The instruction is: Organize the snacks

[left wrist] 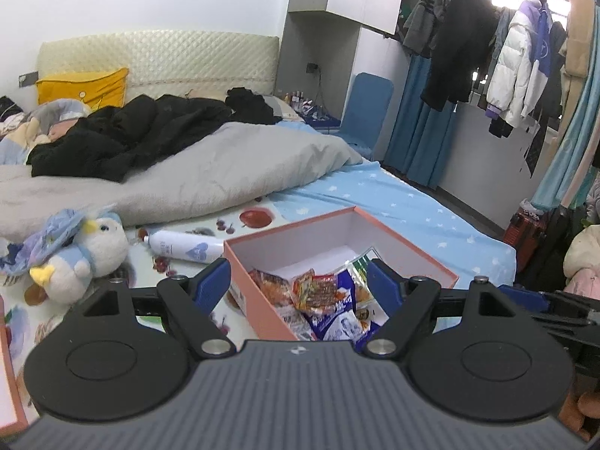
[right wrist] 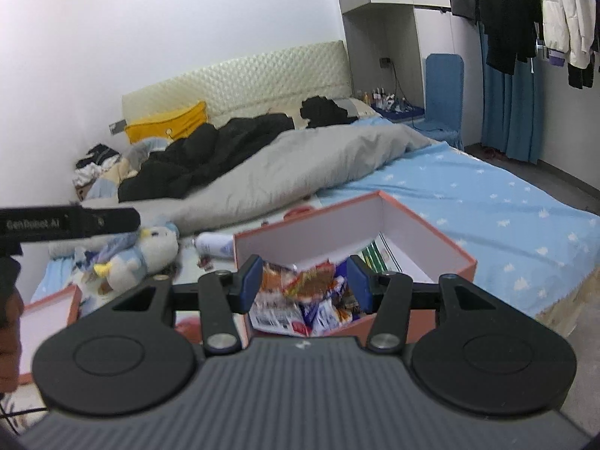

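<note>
A pink cardboard box (left wrist: 405,242) with a white inside sits on the bed and holds several snack packets (left wrist: 322,292) piled at its near end. It also shows in the right wrist view (right wrist: 446,236), with the snack packets (right wrist: 307,300) heaped inside. My left gripper (left wrist: 300,281) is open and empty, hovering over the near part of the box. My right gripper (right wrist: 305,281) is open and empty, also above the packets at the box's near edge.
A plush penguin (left wrist: 86,255) and a white spray bottle (left wrist: 183,245) lie left of the box on a fruit-print mat. A pink box lid (right wrist: 45,322) lies at the left. A grey duvet (left wrist: 210,172) and black clothes cover the bed behind. The left gripper's body (right wrist: 67,221) reaches in from the left.
</note>
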